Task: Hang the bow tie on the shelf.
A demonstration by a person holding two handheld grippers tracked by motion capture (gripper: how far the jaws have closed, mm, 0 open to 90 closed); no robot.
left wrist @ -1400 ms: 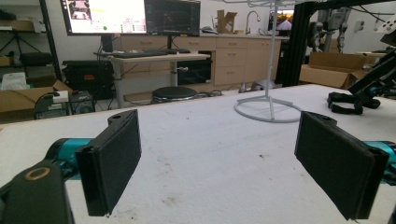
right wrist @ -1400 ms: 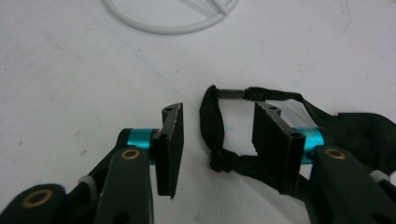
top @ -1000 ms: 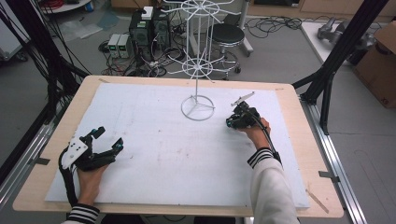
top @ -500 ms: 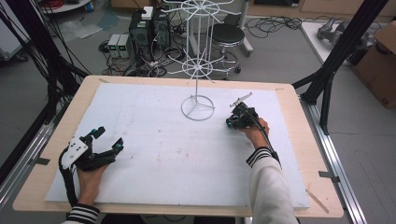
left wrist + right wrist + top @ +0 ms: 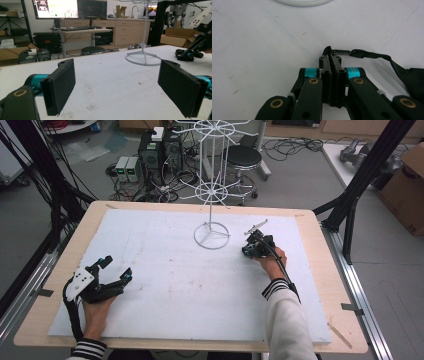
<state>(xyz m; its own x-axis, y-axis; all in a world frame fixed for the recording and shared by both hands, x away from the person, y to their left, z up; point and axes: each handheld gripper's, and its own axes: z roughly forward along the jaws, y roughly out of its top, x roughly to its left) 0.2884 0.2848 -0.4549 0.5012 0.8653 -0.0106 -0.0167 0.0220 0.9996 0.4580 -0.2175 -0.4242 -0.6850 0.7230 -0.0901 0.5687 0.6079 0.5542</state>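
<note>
A white wire display rack point(image 5: 210, 193) stands at the back middle of the white board, its ring base point(image 5: 302, 2) just ahead of my right gripper. On the board right of that base lies my right gripper point(image 5: 248, 249). Its jaws are shut point(image 5: 331, 58) on the end of a black strap point(image 5: 372, 54), which runs off to a black fabric piece point(image 5: 413, 75) at the right. My left gripper point(image 5: 117, 267) rests near the board's front left corner. It is open wide point(image 5: 117, 87), with nothing between its pads point(image 5: 61, 86).
The white foam board point(image 5: 170, 285) covers a wooden table point(image 5: 320, 250). Black frame posts point(image 5: 362, 180) stand at the back right. Behind the table are a stool point(image 5: 245, 157), computers and cables on the floor. A cardboard box point(image 5: 407, 187) sits far right.
</note>
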